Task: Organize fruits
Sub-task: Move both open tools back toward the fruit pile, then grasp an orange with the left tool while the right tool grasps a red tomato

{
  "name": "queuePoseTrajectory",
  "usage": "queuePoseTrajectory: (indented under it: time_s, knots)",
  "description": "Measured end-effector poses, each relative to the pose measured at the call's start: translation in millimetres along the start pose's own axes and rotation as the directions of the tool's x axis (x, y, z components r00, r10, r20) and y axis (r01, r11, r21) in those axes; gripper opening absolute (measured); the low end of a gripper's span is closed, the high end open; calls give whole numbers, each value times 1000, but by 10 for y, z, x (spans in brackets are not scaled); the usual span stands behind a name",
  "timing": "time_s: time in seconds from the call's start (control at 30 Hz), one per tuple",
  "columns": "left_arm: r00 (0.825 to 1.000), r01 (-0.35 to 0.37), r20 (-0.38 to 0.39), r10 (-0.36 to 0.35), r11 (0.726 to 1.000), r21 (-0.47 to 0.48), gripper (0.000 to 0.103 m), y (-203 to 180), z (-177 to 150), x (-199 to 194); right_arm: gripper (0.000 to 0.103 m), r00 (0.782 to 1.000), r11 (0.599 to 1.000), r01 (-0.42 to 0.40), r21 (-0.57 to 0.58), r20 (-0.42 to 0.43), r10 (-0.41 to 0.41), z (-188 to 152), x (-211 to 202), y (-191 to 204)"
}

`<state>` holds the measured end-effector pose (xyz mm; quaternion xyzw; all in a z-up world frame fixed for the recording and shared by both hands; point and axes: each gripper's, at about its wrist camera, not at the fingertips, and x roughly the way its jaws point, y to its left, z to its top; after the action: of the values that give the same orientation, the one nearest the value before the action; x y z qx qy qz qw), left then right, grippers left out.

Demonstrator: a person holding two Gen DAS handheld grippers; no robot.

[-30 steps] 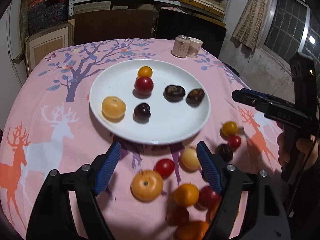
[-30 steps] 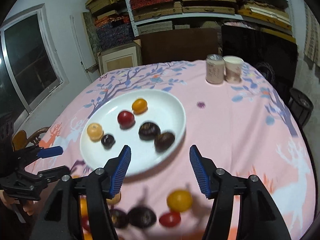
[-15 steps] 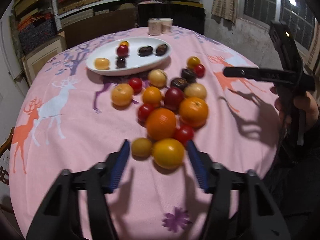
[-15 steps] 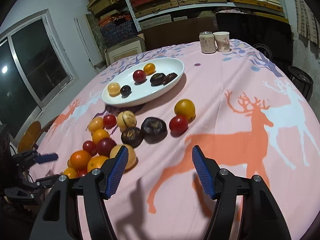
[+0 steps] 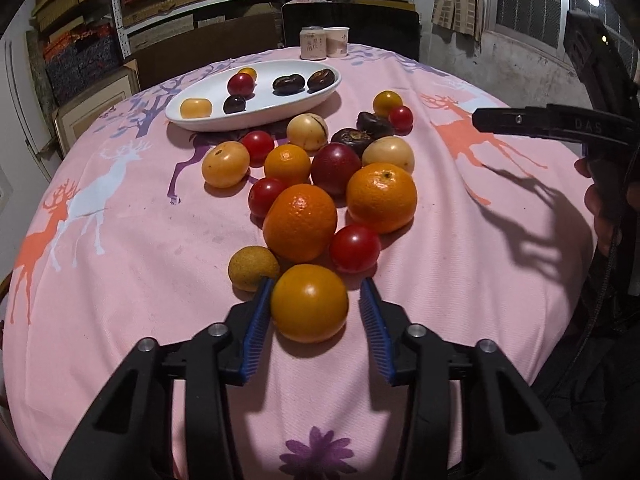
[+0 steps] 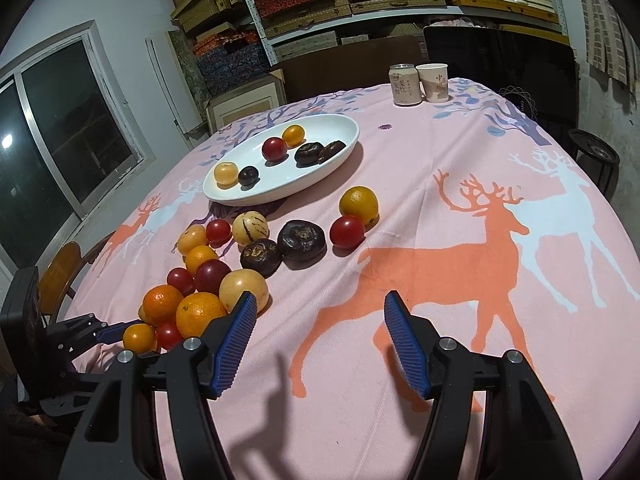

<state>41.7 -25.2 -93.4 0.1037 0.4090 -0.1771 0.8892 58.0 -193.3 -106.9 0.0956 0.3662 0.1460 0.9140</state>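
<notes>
A white oval plate (image 5: 256, 120) (image 6: 340, 168) holds several small fruits. A pile of loose fruits lies on the pink tablecloth in front of it. My left gripper (image 5: 316, 292) is open, its blue pads on either side of an orange-yellow fruit (image 5: 309, 302) (image 6: 139, 337) at the near end of the pile; the left pad touches it, the right pad stands slightly apart. Two oranges (image 5: 300, 222) and a red tomato (image 5: 354, 248) lie just beyond. My right gripper (image 6: 318, 312) is open and empty above the cloth, right of the pile.
A can (image 6: 405, 84) and a paper cup (image 6: 434, 82) stand at the table's far edge. The right gripper (image 5: 560, 124) shows at the right of the left wrist view. Shelves of boxes stand behind the table. A wooden chair (image 6: 60, 272) is at the left.
Both grippers have pulled back from the plate toward the near table edge. My left gripper has come down around the orange-yellow fruit and its jaws have narrowed.
</notes>
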Motion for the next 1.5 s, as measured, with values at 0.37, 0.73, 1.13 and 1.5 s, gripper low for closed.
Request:
queuePoseTrajectory:
  time_s: [0.37, 0.73, 1.13, 1.5]
  knots:
    - [1000, 29, -2, -29, 999, -45, 36, 90, -135, -128, 67, 1000, 993, 16, -116, 4, -15, 49, 121, 239]
    - [1000, 24, -3, -24, 997, -70, 37, 163, -190, -68, 37, 985, 974, 128, -188, -87, -147, 468, 837, 161]
    - [999, 51, 14, -50, 994, -98, 37, 219, -233, -86, 30, 982, 978, 128, -163, -116, -148, 491, 979, 54]
    - [997, 60, 45, -55, 991, -120, 36, 258, -158, -214, 30, 996, 991, 72, -117, -36, -77, 448, 546, 52]
